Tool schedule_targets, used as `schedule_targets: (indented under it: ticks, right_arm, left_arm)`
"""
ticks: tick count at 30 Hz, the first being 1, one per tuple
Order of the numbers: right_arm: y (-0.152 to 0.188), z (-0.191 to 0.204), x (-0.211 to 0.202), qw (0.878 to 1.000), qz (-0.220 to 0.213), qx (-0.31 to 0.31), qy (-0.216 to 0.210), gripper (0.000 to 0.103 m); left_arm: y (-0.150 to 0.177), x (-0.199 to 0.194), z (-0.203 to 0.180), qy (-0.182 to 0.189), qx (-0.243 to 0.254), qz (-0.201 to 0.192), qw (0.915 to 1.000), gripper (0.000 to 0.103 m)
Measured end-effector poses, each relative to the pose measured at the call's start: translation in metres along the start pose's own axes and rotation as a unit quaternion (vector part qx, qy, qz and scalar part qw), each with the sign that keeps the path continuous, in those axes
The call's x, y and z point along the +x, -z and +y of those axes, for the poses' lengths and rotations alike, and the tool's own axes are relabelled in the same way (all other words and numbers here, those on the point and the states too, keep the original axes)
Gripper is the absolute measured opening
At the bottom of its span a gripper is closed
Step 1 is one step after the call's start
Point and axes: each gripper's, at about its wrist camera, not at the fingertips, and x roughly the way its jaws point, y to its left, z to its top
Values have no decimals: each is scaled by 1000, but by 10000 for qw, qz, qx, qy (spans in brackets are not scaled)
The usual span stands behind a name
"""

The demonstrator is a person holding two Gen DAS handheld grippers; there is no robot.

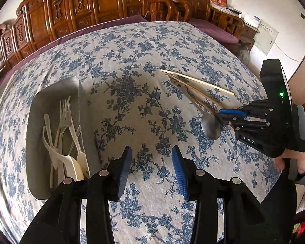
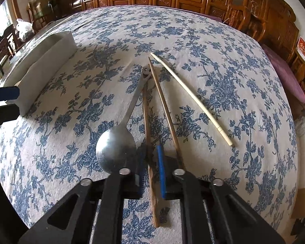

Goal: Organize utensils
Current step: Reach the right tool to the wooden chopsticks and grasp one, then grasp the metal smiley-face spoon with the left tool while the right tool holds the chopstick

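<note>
In the right wrist view my right gripper (image 2: 150,152) is shut on a brown chopstick (image 2: 146,118) that runs between its blue pads. A metal spoon (image 2: 116,152) lies just left of it, bowl nearest me. To the right lie a second brown chopstick (image 2: 164,109) and a pale chopstick (image 2: 193,99). The left wrist view shows the right gripper (image 1: 221,114) low on the floral cloth beside the spoon (image 1: 210,127). My left gripper (image 1: 151,152) hangs open over bare cloth with nothing between its fingers. Beside it, a metal tray (image 1: 57,93) holds several white plastic forks and spoons (image 1: 71,138).
The tray (image 2: 50,55) stands at the far left of the right wrist view, with the left gripper's fingers (image 2: 2,93) near it. Carved wooden furniture (image 1: 103,6) lines the far side. A person's hand (image 1: 290,158) holds the right gripper at the table's right edge.
</note>
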Motion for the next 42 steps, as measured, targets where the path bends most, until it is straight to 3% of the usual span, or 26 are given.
schedule_targets:
  ticks: [7,16,26,38,39,42]
  right_arm:
    - [12,-7,-7,9998,152,-82,-51,6]
    - [27,-18,-14,9994,-59,41,-348,6]
    - [33,-26,-15,9979,-297,166,-556,6]
    - [36,-25,-16,9977,-346,163,-555,7]
    - [35,-25,-16,9977,-346,175,-561,7]
    - [35,-26,-16,9974,-335,246,-581,7]
  left_arm:
    - [-10,11,-17,103,36,10,9999,39]
    - [-37,50,-44,313,-136,170,9993,39]
    - [-62,85,-71,277,-101,342,9990,39]
    - [-69,109,-85,85,31,617,9981,39]
    - [-69,109,-85,65,40,630,9980,38]
    - [-67,110,-83,-70,57,657,9978,16]
